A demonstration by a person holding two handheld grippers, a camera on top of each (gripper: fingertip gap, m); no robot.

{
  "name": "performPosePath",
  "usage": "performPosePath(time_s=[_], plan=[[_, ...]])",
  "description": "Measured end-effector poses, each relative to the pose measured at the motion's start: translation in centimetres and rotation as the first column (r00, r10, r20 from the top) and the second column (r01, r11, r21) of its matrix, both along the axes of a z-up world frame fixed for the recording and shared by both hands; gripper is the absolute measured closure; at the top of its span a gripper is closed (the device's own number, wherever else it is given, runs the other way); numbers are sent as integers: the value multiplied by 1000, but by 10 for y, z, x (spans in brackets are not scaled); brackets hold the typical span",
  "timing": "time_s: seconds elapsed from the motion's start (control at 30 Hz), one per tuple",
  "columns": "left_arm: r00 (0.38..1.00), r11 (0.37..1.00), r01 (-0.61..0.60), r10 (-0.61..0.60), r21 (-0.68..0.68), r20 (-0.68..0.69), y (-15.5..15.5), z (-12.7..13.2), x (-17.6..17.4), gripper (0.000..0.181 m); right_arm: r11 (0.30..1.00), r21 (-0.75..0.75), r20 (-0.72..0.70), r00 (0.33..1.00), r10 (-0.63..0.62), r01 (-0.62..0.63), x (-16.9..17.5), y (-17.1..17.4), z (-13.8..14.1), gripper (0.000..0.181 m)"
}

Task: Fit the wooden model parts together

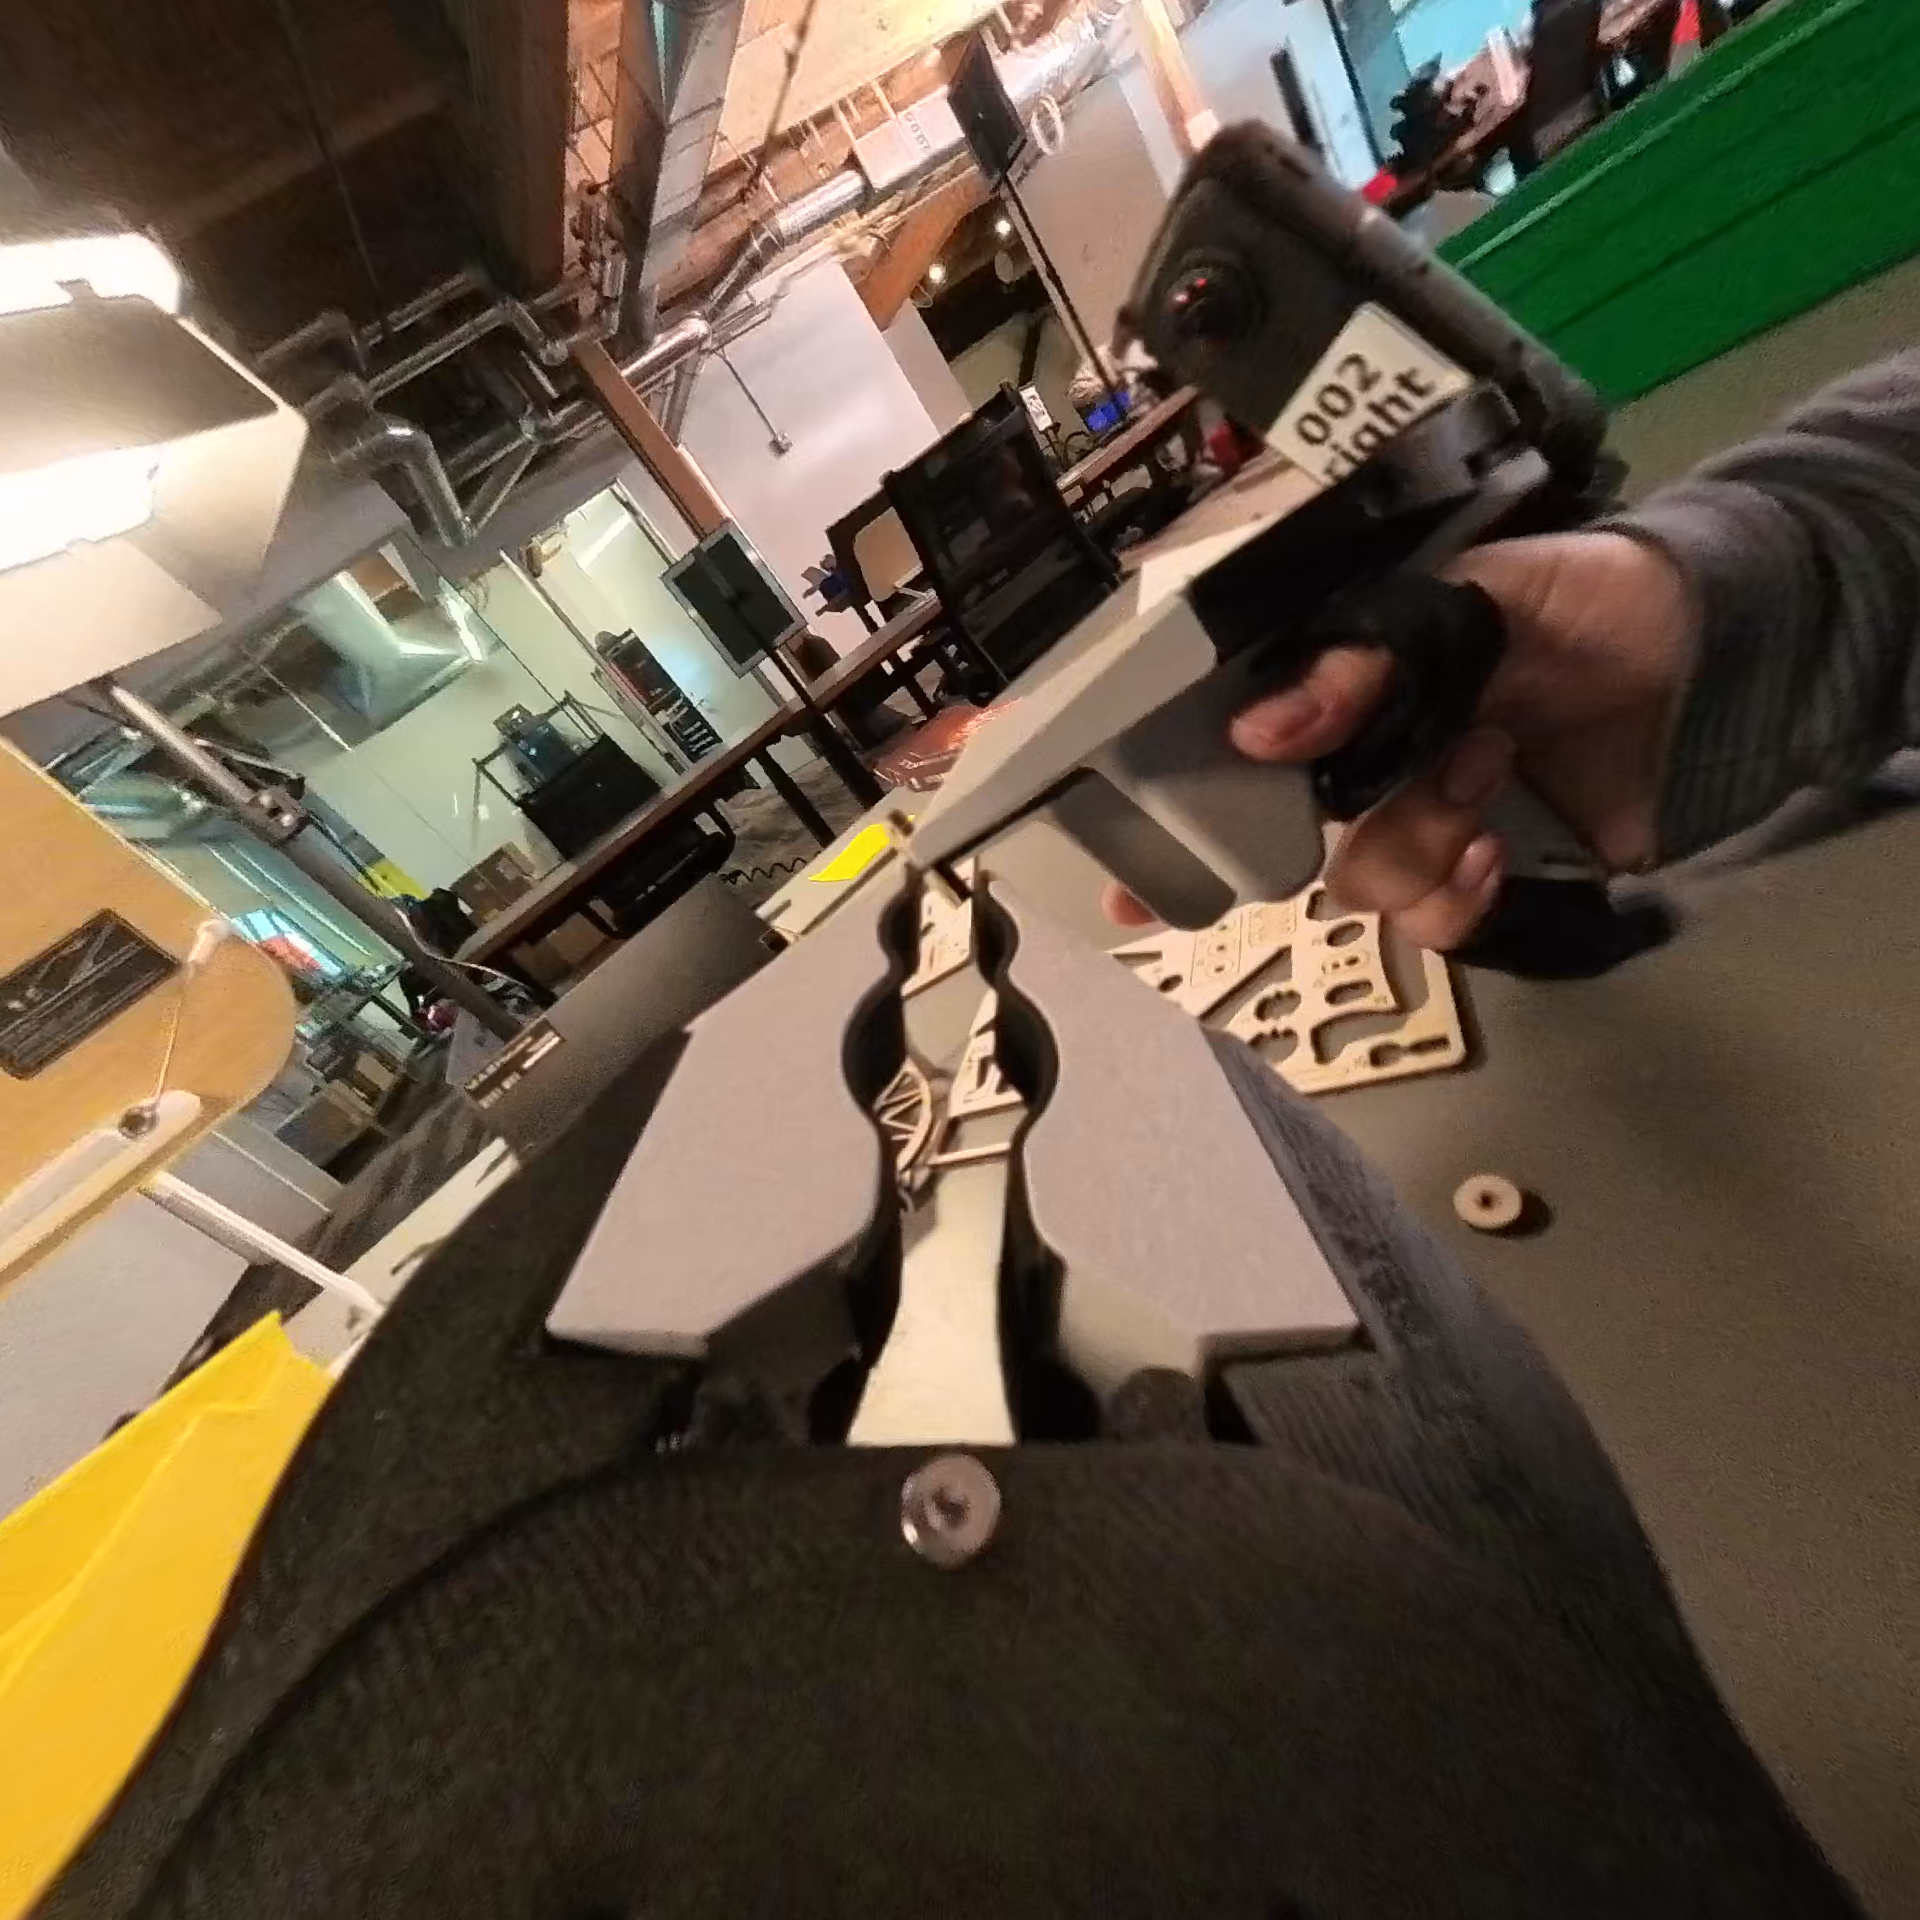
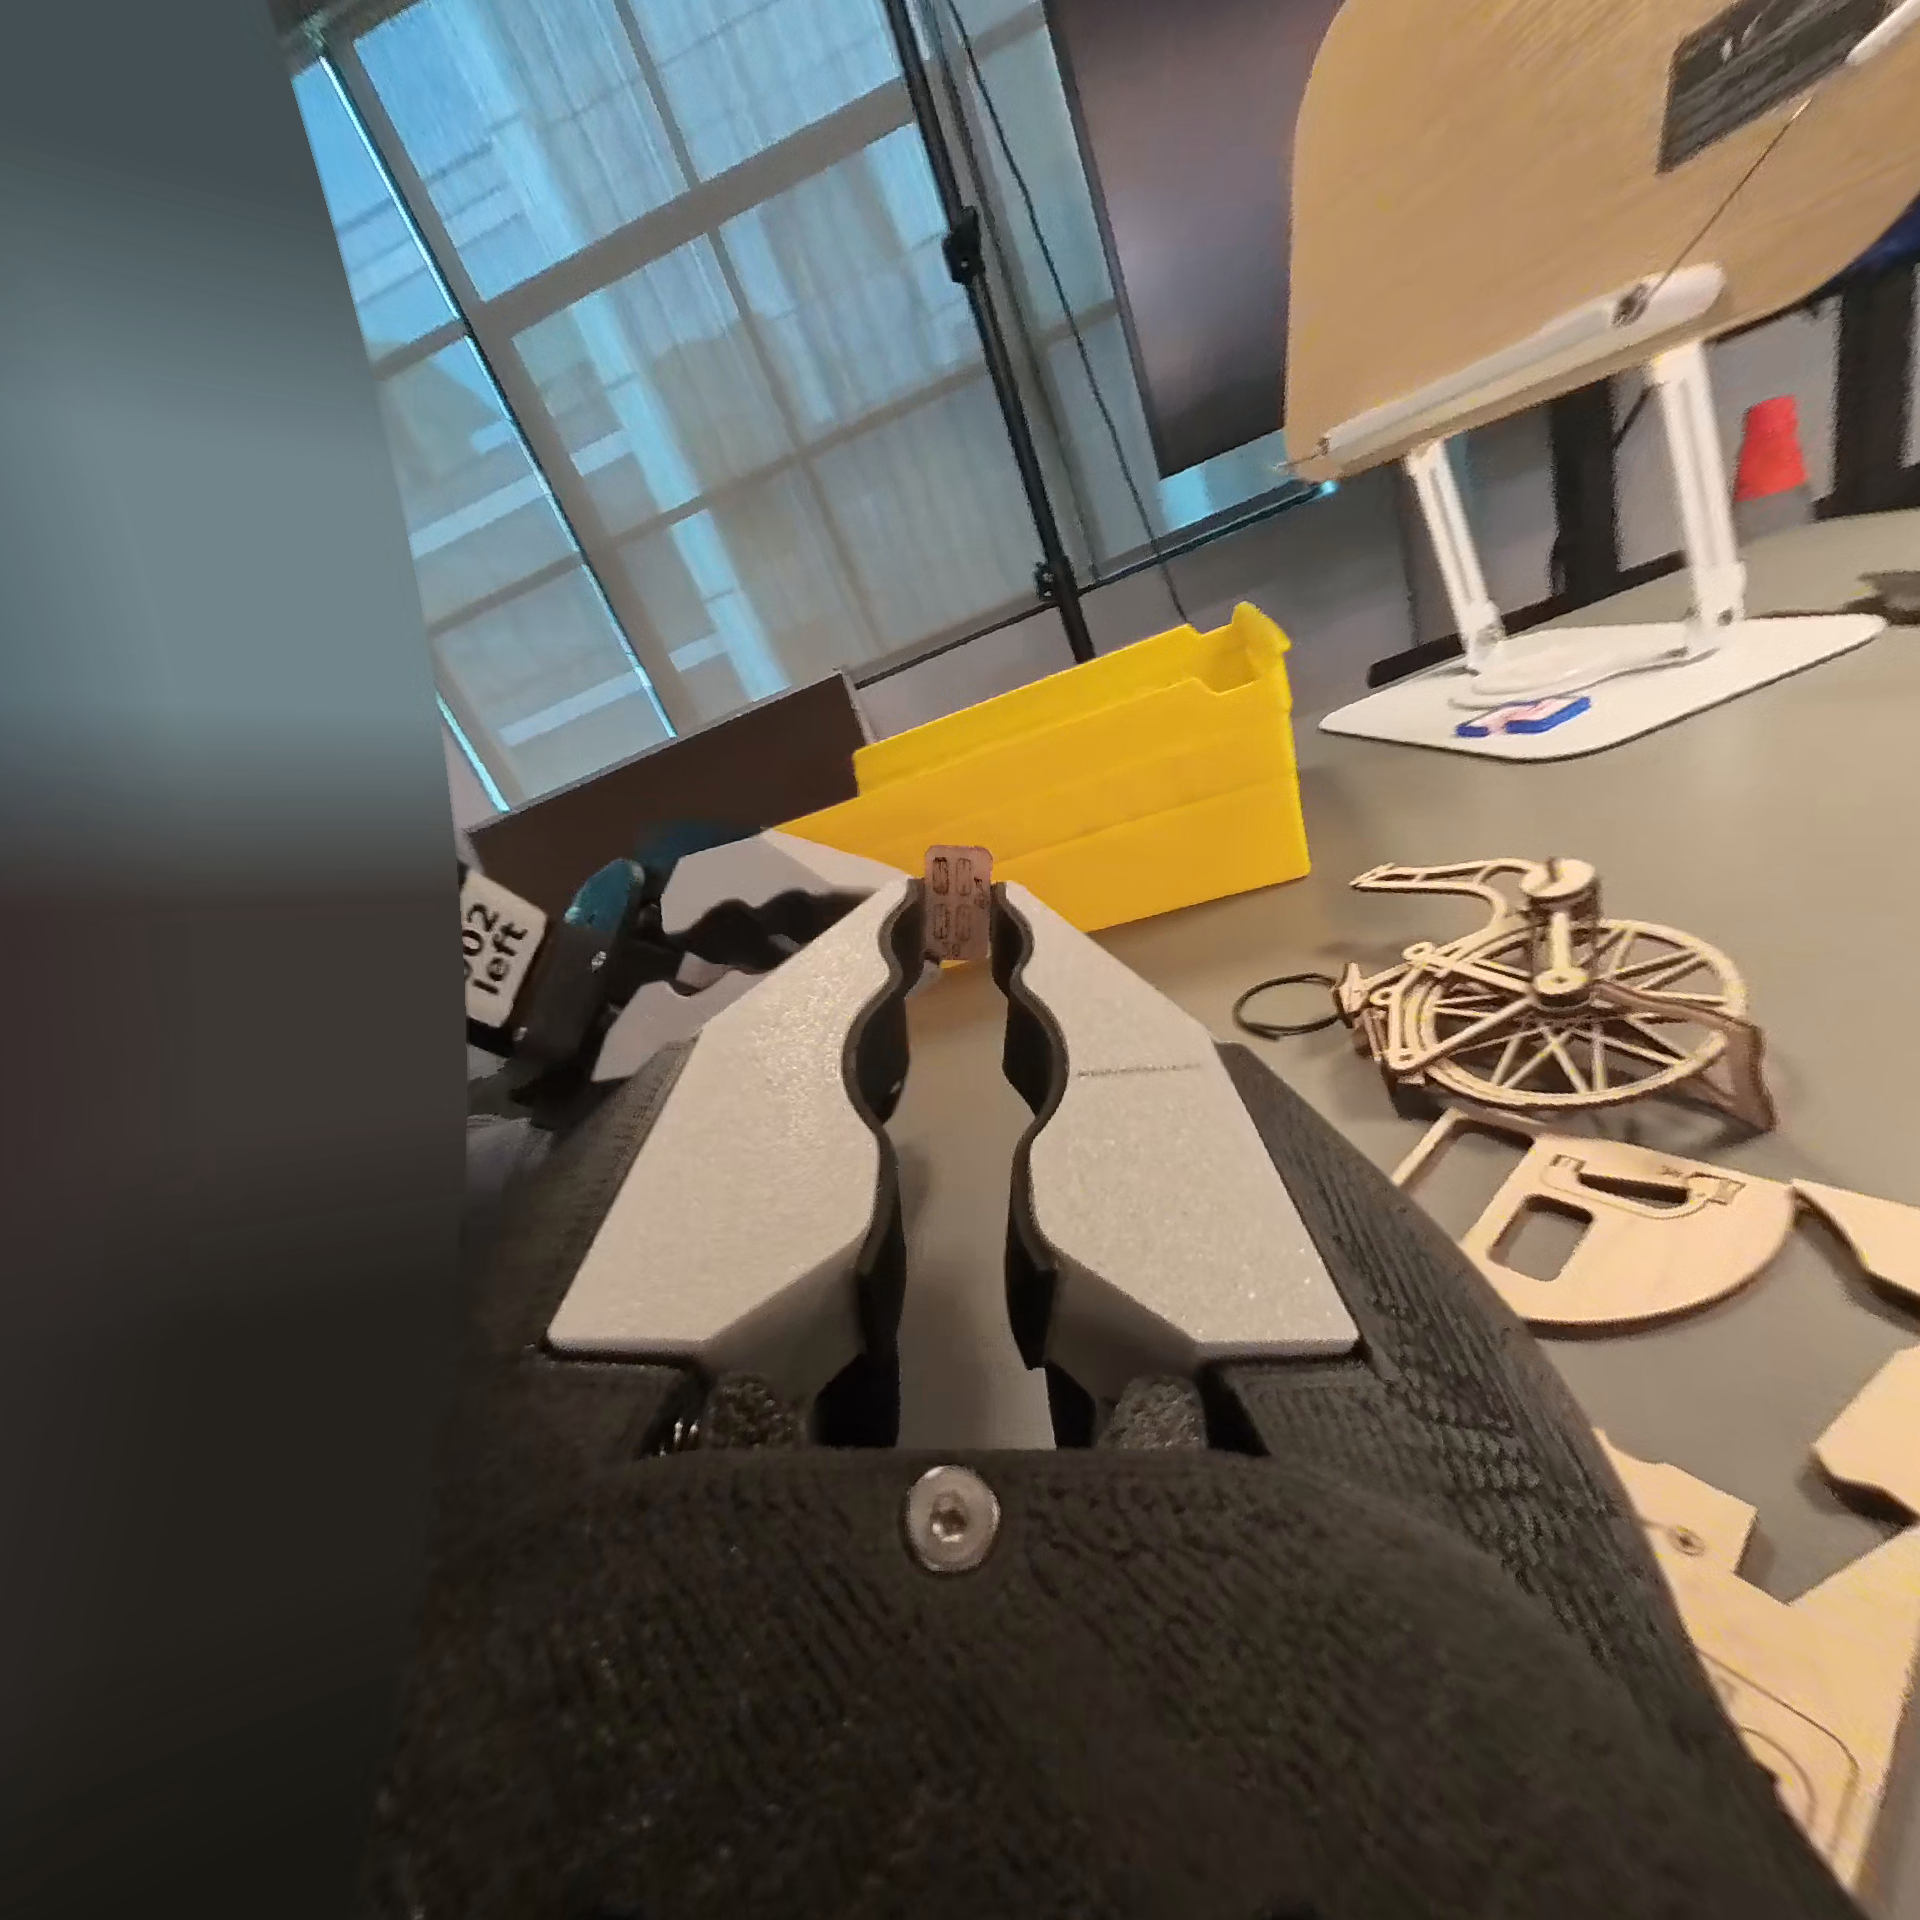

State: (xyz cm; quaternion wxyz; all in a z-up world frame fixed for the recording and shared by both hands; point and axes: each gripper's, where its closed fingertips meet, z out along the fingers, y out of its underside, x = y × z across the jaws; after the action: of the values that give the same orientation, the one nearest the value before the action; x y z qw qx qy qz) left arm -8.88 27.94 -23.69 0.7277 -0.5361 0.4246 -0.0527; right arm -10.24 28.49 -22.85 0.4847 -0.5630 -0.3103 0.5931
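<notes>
My right gripper (image 2: 958,914) is shut on a small flat wooden part (image 2: 958,902) that stands upright between its tips. In the left wrist view a hand holds the right gripper (image 1: 914,847), whose tips meet those of my left gripper (image 1: 951,891). The left gripper's jaws are nearly closed on a thin tan sliver (image 1: 940,883) at the tips; I cannot make out its shape. The left gripper's body (image 2: 623,935) shows to the left in the right wrist view, its tips hidden. A half-built wooden wheel model (image 2: 1538,997) lies on the table to the right.
Punched-out wooden sheets (image 2: 1621,1236) (image 1: 1320,997) lie on the grey table, with a loose wooden washer (image 1: 1488,1202) and a black ring (image 2: 1283,1003). A yellow bin (image 2: 1091,810) stands behind the grippers. A white stand (image 2: 1621,686) carries a tilted wooden board (image 2: 1558,208). My left and right fingertips are right by each other.
</notes>
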Motion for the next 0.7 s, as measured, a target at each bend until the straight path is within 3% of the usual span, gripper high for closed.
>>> performPosePath(time_s=[0.13, 0.3, 0.5, 0.7], plan=[[996, 998, -44, 48, -48, 69, 7, 3, 0, 166, 993, 72, 28, 995, -95, 93, 0, 2, -1, 172], [995, 994, -80, 85, -80, 58, 12, 0, 4, 174, 988, 60, 27, 990, -141, 139, 4, 9, -2, 172], [993, 992, -71, 80, -102, 84, 13, 1, 3, 180, 994, 2, -16, 994, -110, 110, 6, 9, -1, 172], [985, 972, -11, 51, -237, 164, 17, -5, -2, 179, 996, -83, -43, 998, -43, 39, 8, 13, -2, 162]])
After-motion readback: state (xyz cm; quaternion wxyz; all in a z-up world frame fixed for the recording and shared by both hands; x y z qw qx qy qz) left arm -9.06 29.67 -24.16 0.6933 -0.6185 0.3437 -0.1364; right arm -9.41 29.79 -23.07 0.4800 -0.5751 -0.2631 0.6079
